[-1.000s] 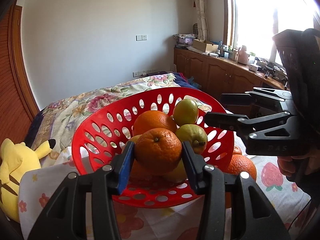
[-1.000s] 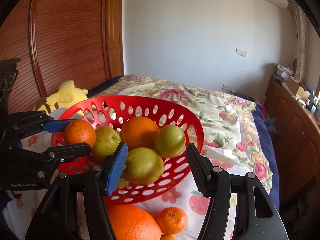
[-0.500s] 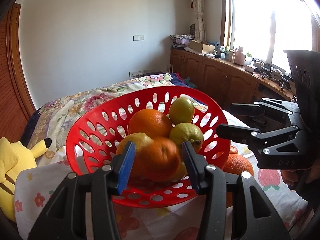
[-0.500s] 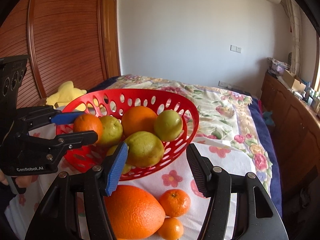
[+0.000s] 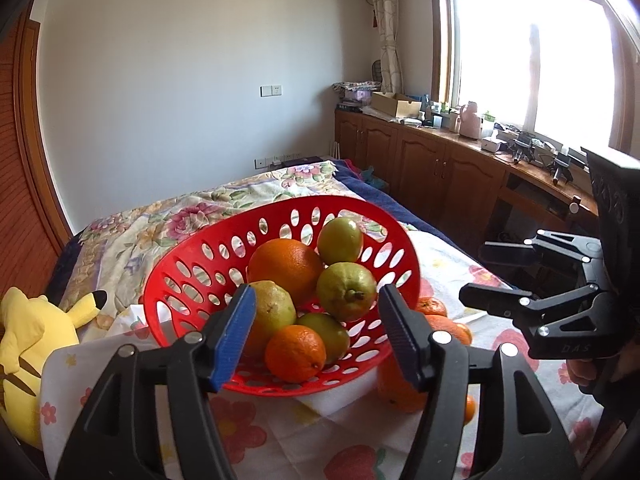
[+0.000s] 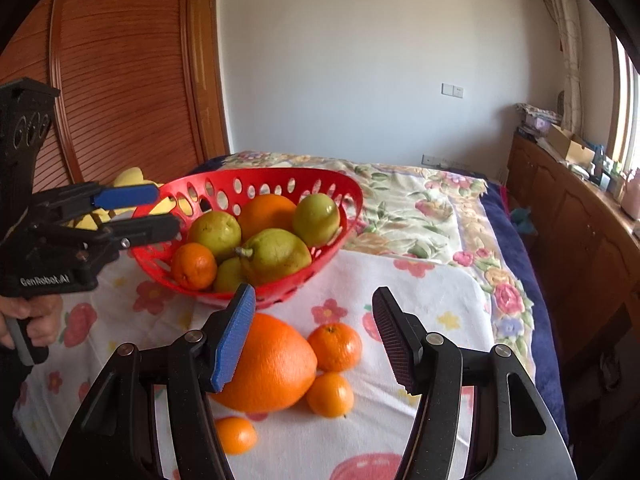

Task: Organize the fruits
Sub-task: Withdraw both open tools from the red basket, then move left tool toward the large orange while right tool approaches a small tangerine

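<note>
My left claw (image 5: 314,332) wide, empty, before basket (image 5: 192,276); mandarin (image 5: 295,353) lies inside. My right claw (image 6: 310,336) wide, empty, above big orange (image 6: 272,364), mandarins on bed.

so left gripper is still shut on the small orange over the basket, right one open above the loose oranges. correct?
Not quite. The left gripper is open: the small orange lies free in the basket, as the left wrist view shows. The right gripper is indeed open above the loose oranges.
</note>
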Demonstrator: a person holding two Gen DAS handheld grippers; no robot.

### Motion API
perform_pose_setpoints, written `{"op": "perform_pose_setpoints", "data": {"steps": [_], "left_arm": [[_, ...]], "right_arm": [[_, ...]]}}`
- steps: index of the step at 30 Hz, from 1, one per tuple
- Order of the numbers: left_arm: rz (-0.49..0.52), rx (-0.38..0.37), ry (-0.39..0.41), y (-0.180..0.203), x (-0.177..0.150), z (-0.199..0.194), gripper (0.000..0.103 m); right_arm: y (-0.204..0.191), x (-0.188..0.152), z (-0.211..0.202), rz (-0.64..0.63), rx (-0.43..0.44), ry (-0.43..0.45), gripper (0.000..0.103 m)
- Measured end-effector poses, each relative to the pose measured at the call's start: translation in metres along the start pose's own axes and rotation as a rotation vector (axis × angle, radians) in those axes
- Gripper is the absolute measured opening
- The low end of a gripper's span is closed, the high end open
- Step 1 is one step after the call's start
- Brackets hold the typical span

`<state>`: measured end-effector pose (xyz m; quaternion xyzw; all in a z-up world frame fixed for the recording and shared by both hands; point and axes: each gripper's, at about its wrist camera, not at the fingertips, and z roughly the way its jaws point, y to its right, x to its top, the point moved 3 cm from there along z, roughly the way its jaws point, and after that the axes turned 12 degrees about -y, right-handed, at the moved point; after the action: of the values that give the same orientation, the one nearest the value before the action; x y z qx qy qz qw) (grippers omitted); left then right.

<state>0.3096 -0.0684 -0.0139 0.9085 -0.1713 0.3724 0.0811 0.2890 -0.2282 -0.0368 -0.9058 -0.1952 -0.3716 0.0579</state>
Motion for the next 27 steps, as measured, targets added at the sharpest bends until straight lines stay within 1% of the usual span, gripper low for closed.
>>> {"op": "perform_pose_setpoints", "data": {"steps": [4,9,13,19,25,27], "left_arm": [[0.002,-0.006,0.017,0.008,-0.007,-0.015,0.071],[0.005,-0.027,0.006,0.018,-0.020,-0.021,0.071],[0.005,-0.043,-0.014,0.028,-0.032,-0.020,0.071],[-0.010,-0.042,-0.029,0.035,-0.050,-0.016,0.071],[-0.040,-0.035,-0.035,0.029,-0.063,-0.009,0.071],[-0.046,-0.033,-0.036,0.027,-0.067,-0.008,0.071]], "right_arm": [[0.003,-0.014,-0.008,0.014,-0.009,-0.012,0.063],[0.004,-0.031,-0.015,0.034,-0.009,-0.023,0.063],[0.001,-0.041,-0.019,0.044,-0.007,-0.033,0.063],[-0.001,-0.055,-0.022,0.059,0.011,-0.047,0.063],[-0.014,-0.066,-0.016,0.053,0.034,-0.073,0.062],[-0.018,-0.070,-0.013,0.050,0.043,-0.083,0.059]]}}
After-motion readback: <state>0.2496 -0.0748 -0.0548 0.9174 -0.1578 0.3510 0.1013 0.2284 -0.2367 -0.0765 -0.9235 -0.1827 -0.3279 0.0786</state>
